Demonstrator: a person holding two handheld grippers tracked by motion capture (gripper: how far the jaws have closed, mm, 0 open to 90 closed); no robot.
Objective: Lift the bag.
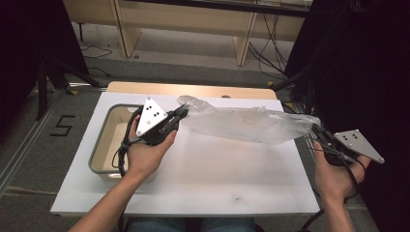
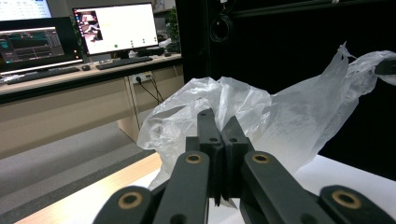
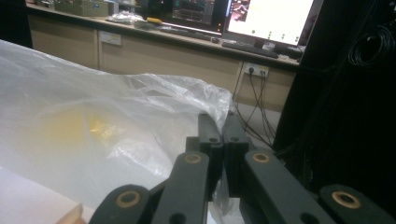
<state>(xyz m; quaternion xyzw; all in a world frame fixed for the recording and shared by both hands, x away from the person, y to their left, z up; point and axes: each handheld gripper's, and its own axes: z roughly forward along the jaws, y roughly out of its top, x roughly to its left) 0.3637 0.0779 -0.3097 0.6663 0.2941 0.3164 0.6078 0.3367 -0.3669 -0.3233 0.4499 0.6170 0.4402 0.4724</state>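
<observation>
A clear plastic bag (image 1: 241,123) hangs stretched above the white table (image 1: 203,174) between my two grippers. My left gripper (image 1: 180,114) is shut on the bag's left end; its black jaws meet with the crumpled film (image 2: 224,100) pinched between them. At the table's right edge my right gripper (image 1: 316,129) is shut on the bag's other end, where the film (image 3: 140,116) bunches against its closed jaws. The bag looks empty and sags slightly in the middle.
A shallow grey tray (image 1: 99,145) with a pale inside stands at the table's left side, partly under my left hand. Beyond the table's far wooden edge are floor, desk legs and cables. Dark curtains hang at both sides.
</observation>
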